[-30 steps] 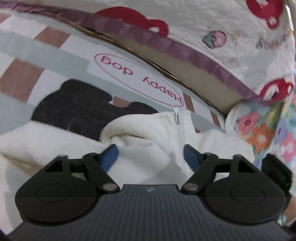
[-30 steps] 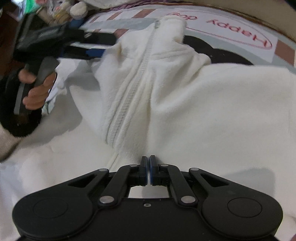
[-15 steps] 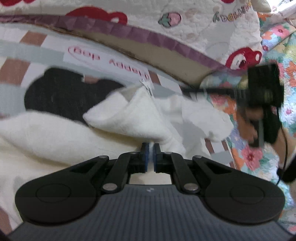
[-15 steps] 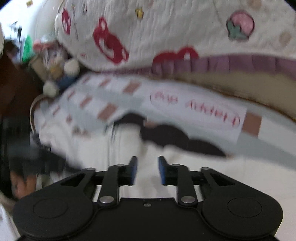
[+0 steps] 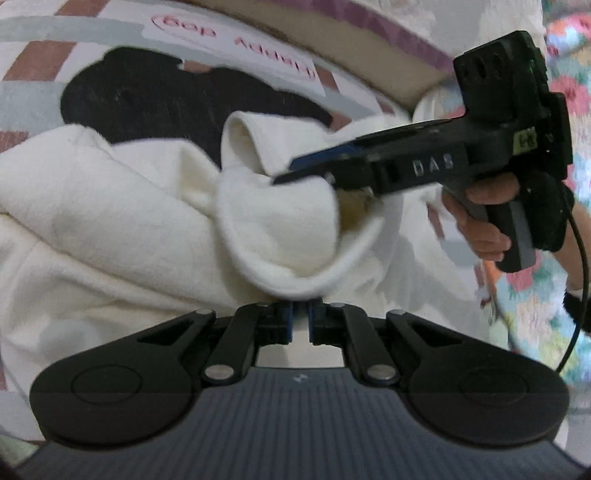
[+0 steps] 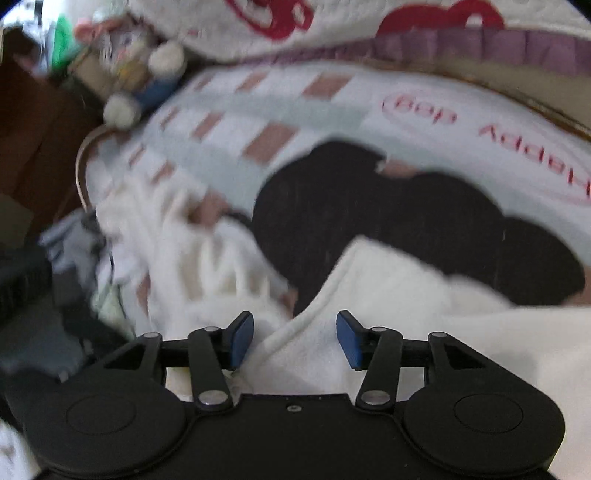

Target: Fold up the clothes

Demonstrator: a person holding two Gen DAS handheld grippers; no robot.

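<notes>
Left wrist view: the left hand-held gripper point(image 5: 300, 320) has its jaws pinched tight on a rolled fold of the cream fleece jacket point(image 5: 110, 221), which lies heaped over the bed cover point(image 5: 48, 55) with its checked pattern, black dog shape and "Happy dog" lettering. A second ago these jaws stood wide over the collar and the zip pull showed; now the zip is hidden in the bunched fleece and I can't make out which part of the jacket is gripped. The right hand-held gripper point(image 5: 284, 173) reaches in from the right edge, seen side-on, its tips over the raised fold, with the person's hand point(image 5: 484, 218) on its grip. Side-on like that, its gap can't be read here. It was barely in view a second ago. The floral fabric point(image 5: 546, 295) beyond is blurred.

Right wrist view: the right hand-held gripper point(image 6: 294, 341) has its jaws opening, with a cream fleece edge lying between the blue pads point(image 6: 349, 341) but not pressed by them. A second ago they were clamped down by the jacket's zip. The whole frame is smeared, especially the left side, where a dark shape cut off by the edge can't be identified. A soft toy point(image 6: 136, 62) lies at the far corner of the bed, beneath the quilt point(image 6: 369, 22) with red prints
</notes>
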